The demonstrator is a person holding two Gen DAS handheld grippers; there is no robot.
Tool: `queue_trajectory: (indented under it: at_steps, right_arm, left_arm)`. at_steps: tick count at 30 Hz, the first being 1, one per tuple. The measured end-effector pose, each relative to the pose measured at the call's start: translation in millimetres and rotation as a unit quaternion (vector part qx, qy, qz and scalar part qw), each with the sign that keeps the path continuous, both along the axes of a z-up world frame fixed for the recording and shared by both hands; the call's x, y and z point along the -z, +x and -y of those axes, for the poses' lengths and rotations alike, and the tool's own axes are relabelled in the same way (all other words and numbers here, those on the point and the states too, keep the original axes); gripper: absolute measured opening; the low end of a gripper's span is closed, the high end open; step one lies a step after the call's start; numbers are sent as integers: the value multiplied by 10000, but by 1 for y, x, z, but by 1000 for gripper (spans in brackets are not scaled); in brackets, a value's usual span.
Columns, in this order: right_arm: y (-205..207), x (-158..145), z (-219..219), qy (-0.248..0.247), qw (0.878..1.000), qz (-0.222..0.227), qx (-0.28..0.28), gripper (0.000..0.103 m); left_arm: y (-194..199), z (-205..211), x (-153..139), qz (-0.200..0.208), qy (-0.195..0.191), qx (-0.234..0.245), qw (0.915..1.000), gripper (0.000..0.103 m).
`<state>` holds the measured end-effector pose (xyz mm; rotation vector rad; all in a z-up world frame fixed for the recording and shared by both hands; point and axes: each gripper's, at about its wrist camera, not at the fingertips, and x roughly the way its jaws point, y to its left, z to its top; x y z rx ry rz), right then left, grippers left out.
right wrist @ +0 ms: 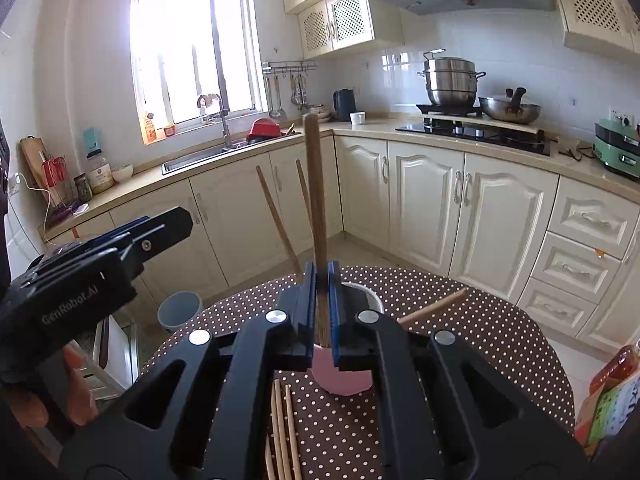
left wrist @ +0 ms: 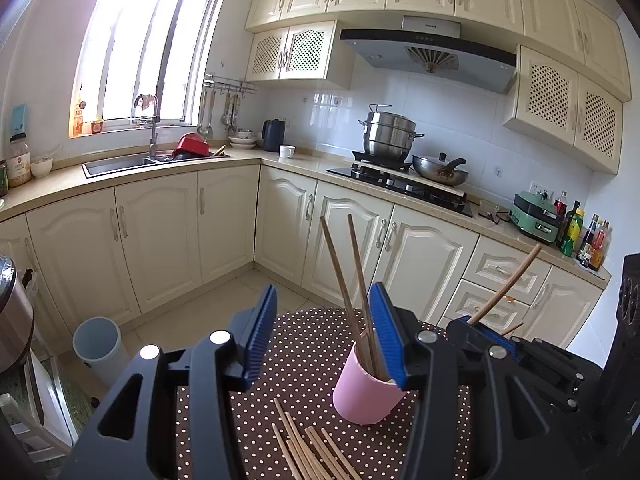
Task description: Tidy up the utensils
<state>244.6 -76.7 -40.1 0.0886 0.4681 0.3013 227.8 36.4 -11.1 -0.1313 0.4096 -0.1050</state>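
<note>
Right wrist view showed the right gripper (right wrist: 322, 312) clamped tight on one chopstick (right wrist: 316, 200), which stood nearly upright between the blue pads (right wrist: 335, 300), its lower end over the pink cup (right wrist: 342, 378). The cup stood on a round table (right wrist: 480, 320) with a brown dotted cloth, and two more chopsticks (right wrist: 280, 224) leaned in it, tilting toward 11 o'clock. Loose chopsticks (right wrist: 282, 432) lay flat on the cloth at 7 o'clock from the cup, and another single one (right wrist: 434, 308) lay at 2 o'clock from it. The left gripper (right wrist: 132, 240) sat at 9 o'clock in this view, with a hand (right wrist: 76, 384) on its handle. In the left wrist view the left gripper (left wrist: 324, 340) stood with its jaws apart and nothing pressed between them; whether the right-hand pad touched the cup's (left wrist: 368, 392) rim, just at its edge, could not be told. The two standing chopsticks (left wrist: 348, 280) rose from the cup toward 12 o'clock. The loose pile (left wrist: 312, 452) lay at 7 o'clock from the cup. The right gripper (left wrist: 486, 330) showed at 3 o'clock from the cup, its chopstick (left wrist: 508, 284) slanting toward 1 o'clock. Beyond the table, a grey bin (left wrist: 100, 352) stood on the floor at 9 o'clock, and cream cabinets (left wrist: 160, 232) ran under a counter with a sink (left wrist: 120, 164) and a stove (left wrist: 404, 184).
</note>
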Motion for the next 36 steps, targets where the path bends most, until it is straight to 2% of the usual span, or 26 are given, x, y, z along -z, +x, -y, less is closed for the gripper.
queue_trajectory:
  at_steps: [9,15,20,28,30,31,32,36]
  right_arm:
    - [-13,-2,6,68,10000,-10,65,7]
    - [-18,-9,8,82,9999,40,63,7]
    - [-9,-14,6,161,9999,-17,-13,7]
    - [19,-4,-1,28,9991,-420,-12,7]
    - [18,-2,0,52,9988,-491,41,17]
    - [16,-1,1,83,9987,-504,58,41]
    - [14,-1,4,139,9988,-457,75,69]
    - [3,-6,8,102,9996,-262,87,70]
  left_arm:
    - [-17,-4,-3,52,89,-38,9999,58]
    - [-30,-8,-5,85,95,-46,9999,59]
    - [-36,-12,-9,71,129,-94,9998,59]
    - [-38,-16,-8,-47,181,-161,9997,60]
    - [-38,-15,-8,-69,201,-138,9997,60]
    - [-38,-14,-7,-84,227,-131,9996,60]
    - [-38,-13,-7,-101,252,-137,9995,60]
    - [-37,-11,-3,-153,261,-109,9995,60]
